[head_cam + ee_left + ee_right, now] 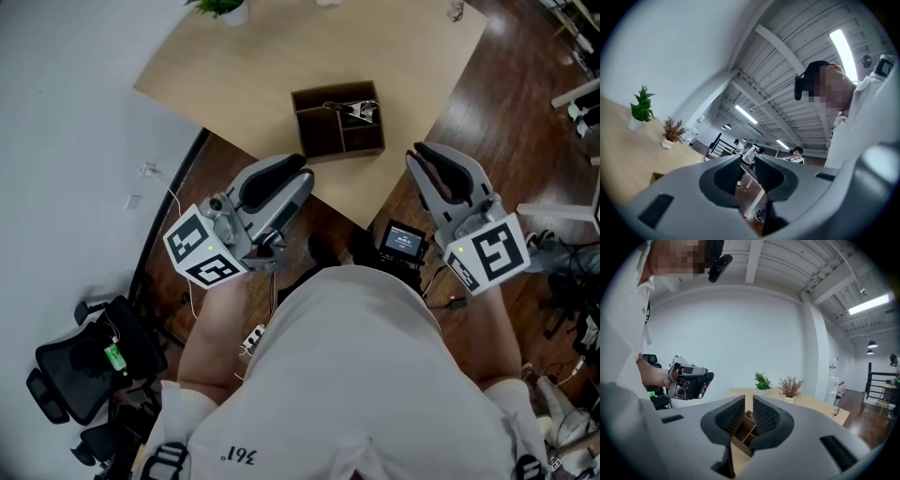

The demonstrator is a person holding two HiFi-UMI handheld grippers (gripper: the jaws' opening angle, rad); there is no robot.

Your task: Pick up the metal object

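1. Short of the table (262,56), left gripper (749,159) and right gripper (748,401) are each slightly parted and hold nothing.
2. Metal object (361,110) lies in the box (336,153), in its far right compartment, well ahead.
3. Judged step: approach. Next, aim one gripper into that compartment.

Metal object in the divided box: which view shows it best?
Head view: the metal object lies uncovered at the far side of the wooden box. The right gripper view catches only a sliver of the box between its jaws; the object cannot be made out. The left gripper view misses it.
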